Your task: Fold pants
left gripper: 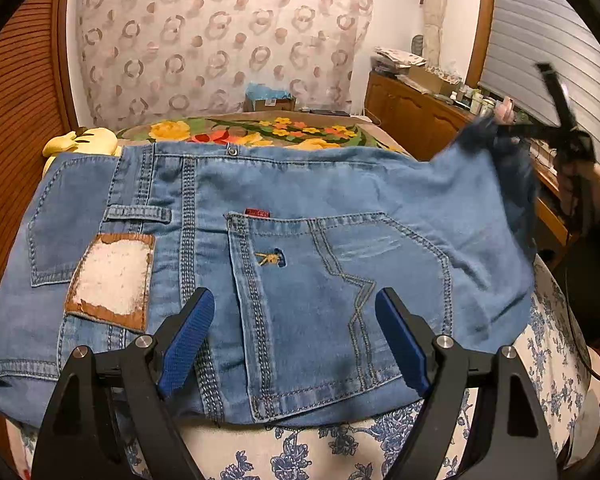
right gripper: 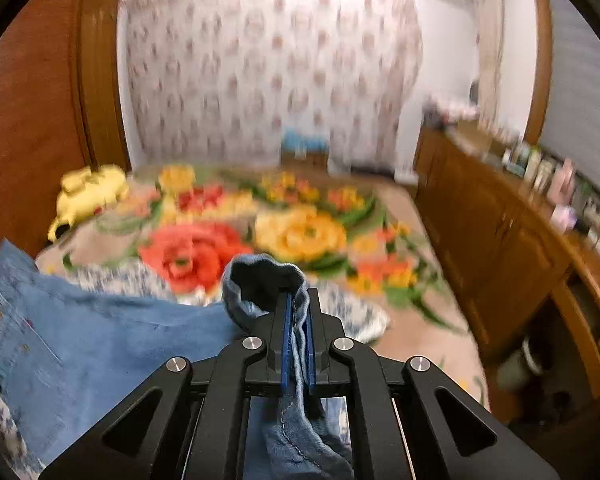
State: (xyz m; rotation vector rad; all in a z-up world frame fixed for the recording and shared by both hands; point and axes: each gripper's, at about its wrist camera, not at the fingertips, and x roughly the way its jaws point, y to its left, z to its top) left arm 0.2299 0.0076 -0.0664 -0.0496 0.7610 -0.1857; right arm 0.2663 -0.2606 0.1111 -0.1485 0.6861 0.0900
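Blue denim pants (left gripper: pixel 308 216) lie on the bed, waistband end toward me, with a back pocket (left gripper: pixel 332 300) and a brown leather patch (left gripper: pixel 112 280) facing up. My left gripper (left gripper: pixel 296 336) is open and empty, its blue pads just above the pocket area. My right gripper (right gripper: pixel 298 320) is shut on a bunched hem of the pants (right gripper: pixel 260 276) and holds it lifted above the bed. In the left wrist view the right gripper (left gripper: pixel 556 132) shows blurred at the upper right, with the denim pulled up toward it.
The bed has a blue floral sheet (left gripper: pixel 548 344) and a bright flowered blanket (right gripper: pixel 300 232) beyond. A yellow plush toy (left gripper: pixel 84 140) lies at the far left. A wooden dresser (right gripper: pixel 500 240) with bottles runs along the right. A wooden wardrobe (left gripper: pixel 16 120) stands left.
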